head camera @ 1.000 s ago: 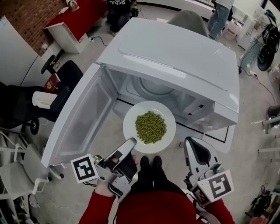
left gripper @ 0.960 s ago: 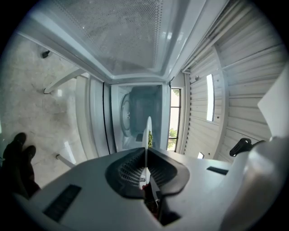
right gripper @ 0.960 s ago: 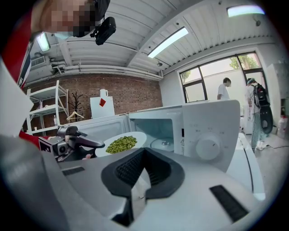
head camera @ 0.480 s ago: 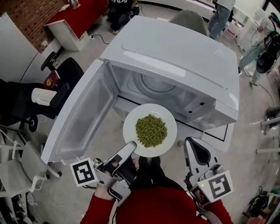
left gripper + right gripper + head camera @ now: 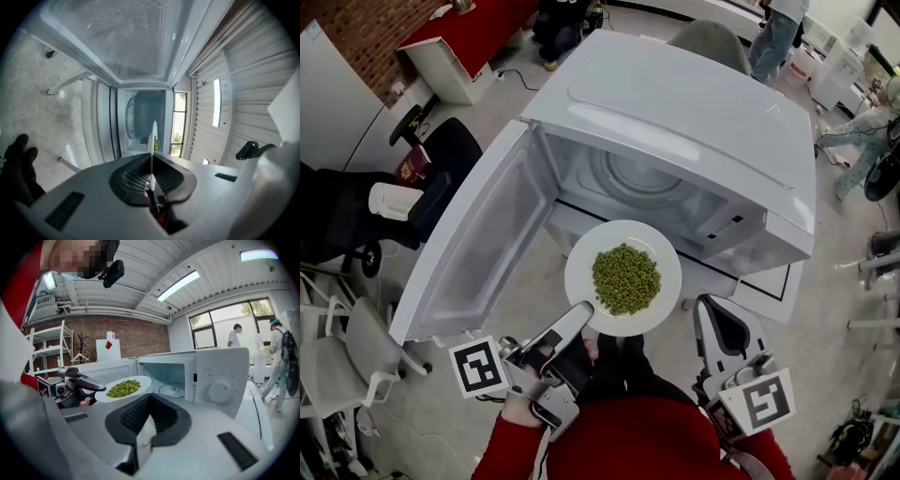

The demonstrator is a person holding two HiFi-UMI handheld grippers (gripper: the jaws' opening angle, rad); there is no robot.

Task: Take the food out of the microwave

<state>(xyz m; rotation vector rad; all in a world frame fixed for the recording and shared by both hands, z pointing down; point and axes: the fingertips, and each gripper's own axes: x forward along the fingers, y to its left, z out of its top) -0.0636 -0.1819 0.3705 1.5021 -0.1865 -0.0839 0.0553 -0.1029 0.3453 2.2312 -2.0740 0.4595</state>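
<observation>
Left gripper, pointed level, had its jaws closed almost fully on the near rim of the white plate. In the left gripper view the plate stood edge-on as a thin white line pinched between the two dark ribbed pads. The plate reached forward from the jaw tips and carried a heap of green peas just ahead of the grip.

The plate hung in the air, clear of the microwave. It was in front of the open cavity, which lay straight ahead of the left gripper's jaws. The glass turntable sat bare deeper in the cavity, beyond the plate's far rim. The microwave door stood swung wide open, ahead and to the left of the left gripper.

Right gripper was to the right of the left gripper and apart from the plate, angled slightly downward. Its jaws were drawn together with nothing between them. From its own view the plate lay ahead and to the left of its tips, and the control dial ahead and to the right.

Each gripper carried its marker cube at the rear, nearest the person's red sleeves.
</observation>
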